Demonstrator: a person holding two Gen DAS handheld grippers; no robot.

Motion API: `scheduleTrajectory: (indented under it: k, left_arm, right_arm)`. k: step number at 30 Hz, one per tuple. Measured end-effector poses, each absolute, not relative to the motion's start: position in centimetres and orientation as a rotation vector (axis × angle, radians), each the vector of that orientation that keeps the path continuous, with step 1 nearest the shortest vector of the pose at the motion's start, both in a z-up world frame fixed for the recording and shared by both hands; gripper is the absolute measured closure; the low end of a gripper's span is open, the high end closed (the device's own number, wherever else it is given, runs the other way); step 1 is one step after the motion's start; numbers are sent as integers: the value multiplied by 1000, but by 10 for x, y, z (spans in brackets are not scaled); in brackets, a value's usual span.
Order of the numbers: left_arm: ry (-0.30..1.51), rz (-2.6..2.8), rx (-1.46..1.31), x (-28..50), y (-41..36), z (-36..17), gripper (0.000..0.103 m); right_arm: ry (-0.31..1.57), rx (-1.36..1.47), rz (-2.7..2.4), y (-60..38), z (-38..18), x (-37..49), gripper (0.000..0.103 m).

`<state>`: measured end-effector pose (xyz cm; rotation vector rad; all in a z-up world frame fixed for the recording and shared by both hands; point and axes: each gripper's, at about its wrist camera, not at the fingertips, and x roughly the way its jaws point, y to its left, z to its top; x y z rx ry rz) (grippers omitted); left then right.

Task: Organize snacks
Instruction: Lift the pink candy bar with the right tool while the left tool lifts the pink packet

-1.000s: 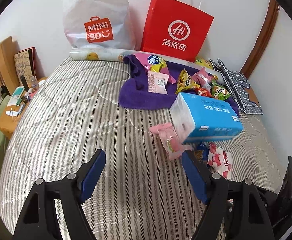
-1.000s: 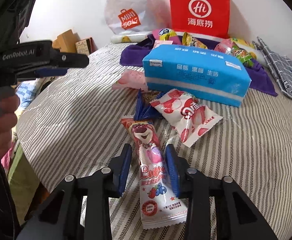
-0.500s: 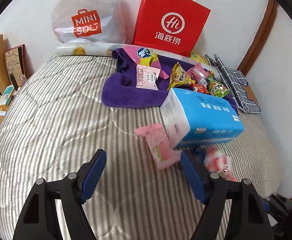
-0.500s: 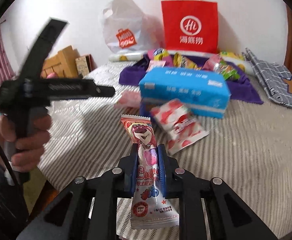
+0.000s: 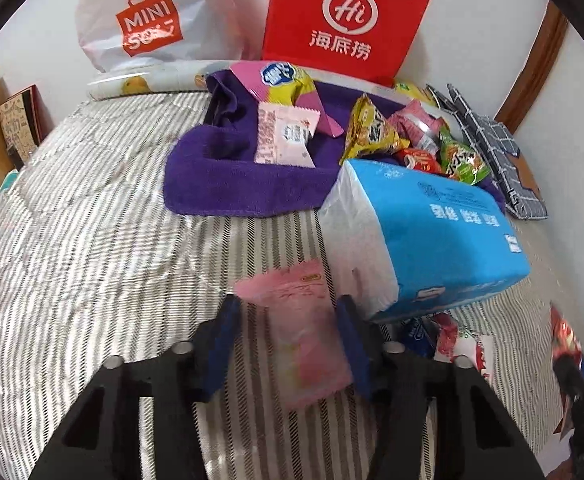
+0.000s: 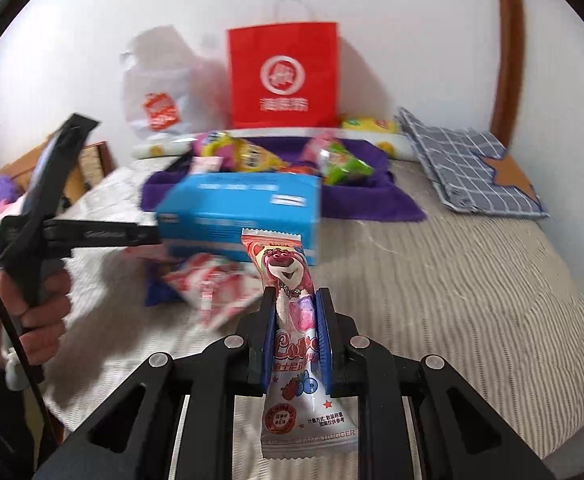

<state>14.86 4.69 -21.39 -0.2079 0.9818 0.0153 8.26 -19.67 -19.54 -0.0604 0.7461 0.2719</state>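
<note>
**A:** What's each hand doing right now?

**B:** The right gripper [image 6: 296, 312] is clamped on the bear candy pack [image 6: 292, 320], held up off the striped bed [image 6: 452, 300], bear end pointing away. The left gripper [image 5: 287, 332] has just been closing in around the pink pack [image 5: 304, 328], which lies on the bed between the blue pads. The right pad looks to be at the pack's edge, the left one has a gap. It's blurry, so I wouldn't call it a grip.

**A:** Where's the rest of the snacks?

**B:** Mostly piled on the purple towel [image 5: 231, 184] at the far side, in front of the red bag [image 5: 344, 24] and white bag [image 5: 147, 20]. The blue tissue pack [image 5: 444, 240] sits just right of the pink pack, touching it or nearly. A red-and-white pack [image 6: 211, 284] lies near it.
</note>
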Motion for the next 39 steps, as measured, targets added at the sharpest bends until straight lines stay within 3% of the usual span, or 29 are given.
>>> scheduleTrajectory:
  k: [2, 10, 16, 18, 20, 24, 30, 39]
  left_arm:
    - [966, 34, -173, 149, 45, -214, 72]
    - [956, 74, -153, 143, 65, -212, 73]
    - [949, 78, -163, 144, 74, -215, 65]
    - [945, 62, -156, 145, 69, -216, 49]
    - [942, 66, -133, 146, 62, -217, 42]
    - [952, 135, -61, 153, 50, -219, 42]
    - [938, 162, -85, 152, 57, -219, 62]
    - [929, 157, -116, 151, 61, -220, 66]
  right_arm:
    - [754, -59, 250, -204, -200, 89, 84]
    - [786, -34, 207, -224, -215, 116, 84]
    - [805, -36, 170, -231, -220, 137, 84]
    - [819, -36, 141, -234, -223, 149, 84]
    - [837, -36, 120, -237, -226, 162, 84]
    - [882, 3, 108, -243, -235, 185, 84]
    - [945, 60, 155, -246, -245, 199, 80]
    - [949, 26, 152, -241, -245, 199, 76]
